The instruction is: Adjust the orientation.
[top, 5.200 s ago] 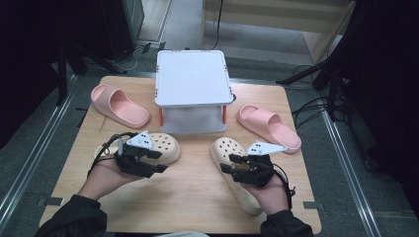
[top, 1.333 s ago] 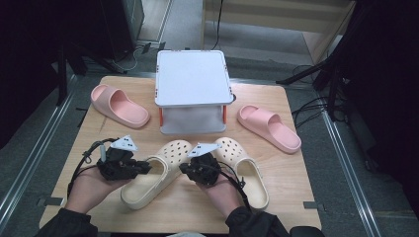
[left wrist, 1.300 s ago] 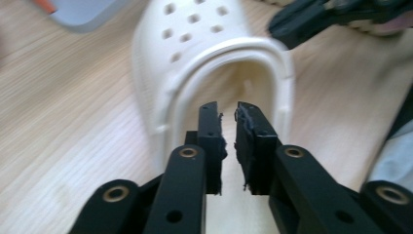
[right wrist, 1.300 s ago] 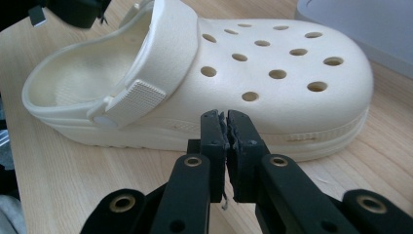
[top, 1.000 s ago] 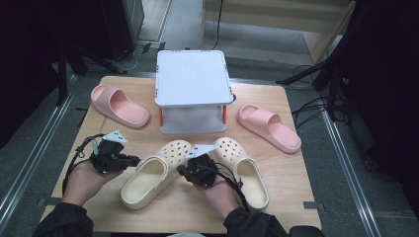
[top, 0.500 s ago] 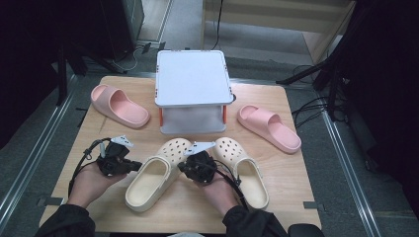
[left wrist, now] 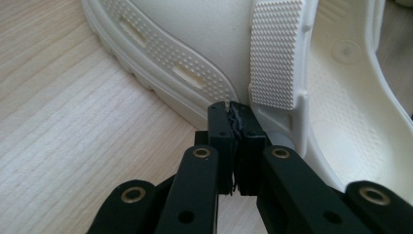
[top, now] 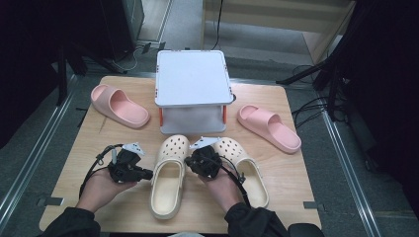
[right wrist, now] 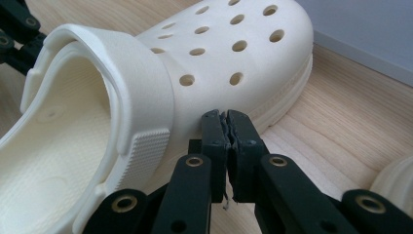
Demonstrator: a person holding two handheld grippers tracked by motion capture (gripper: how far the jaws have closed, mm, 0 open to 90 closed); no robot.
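Both pairs of black jaws are pressed together with nothing between them. Nearest the person, the left gripper (top: 129, 167) rests in the left hand (top: 101, 188) just left of the cream perforated foam clog (top: 168, 181), its closed tips meeting the clog's sole edge beside the textured heel-strap hinge in the left gripper view (left wrist: 233, 141). The right gripper (top: 204, 163), held in the right hand (top: 222, 186), sits just right of the same clog; in the right gripper view its shut tips (right wrist: 226, 146) are at the clog's side, close under the row of round holes, though contact cannot be told.

That clog lies upright on the light wooden table (top: 89, 143), toe pointing away from the person. A second cream clog (top: 247, 170) lies just beyond the right hand, angled slightly outward.

Farther back, a white box-like stand with orange corner posts (top: 192, 89) stands at mid-table. A pink foam slide sandal (top: 119, 105) lies to its left, and another pink slide sandal (top: 268, 127) to its right, both well apart from the clogs.
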